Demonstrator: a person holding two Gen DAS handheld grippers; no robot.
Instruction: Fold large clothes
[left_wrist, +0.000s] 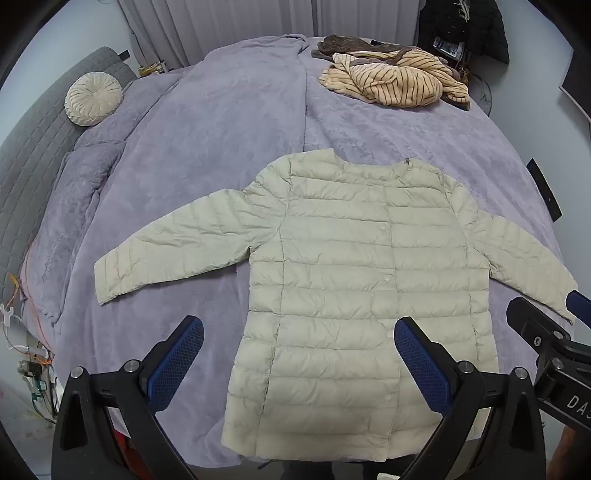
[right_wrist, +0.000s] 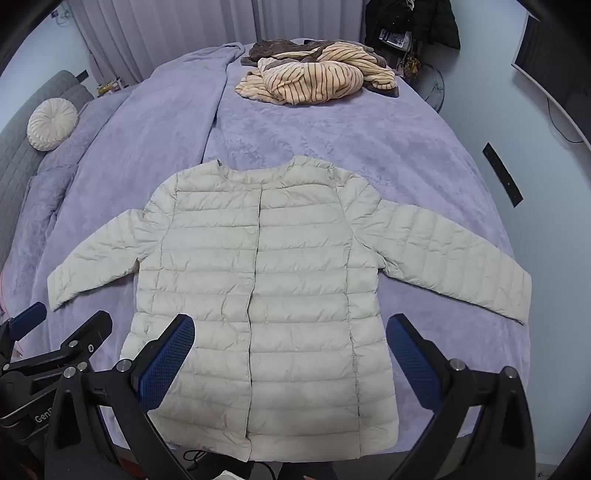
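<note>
A cream quilted puffer jacket (left_wrist: 351, 280) lies flat, front up and buttoned, on the purple bed cover (left_wrist: 207, 147), both sleeves spread out to the sides. It also shows in the right wrist view (right_wrist: 266, 295). My left gripper (left_wrist: 299, 332) is open and empty, held above the jacket's lower left part near the hem. My right gripper (right_wrist: 291, 328) is open and empty above the jacket's lower body. The right gripper's tip shows at the far right of the left wrist view (left_wrist: 546, 325), and the left gripper's at the far left of the right wrist view (right_wrist: 55, 332).
A pile of striped tan and brown clothes (left_wrist: 395, 74) lies at the far side of the bed. A round cream cushion (left_wrist: 92, 98) rests against the grey headboard (left_wrist: 33, 147) at left. Curtains hang behind. Cables and a power strip (left_wrist: 33, 373) sit below the bed's left edge.
</note>
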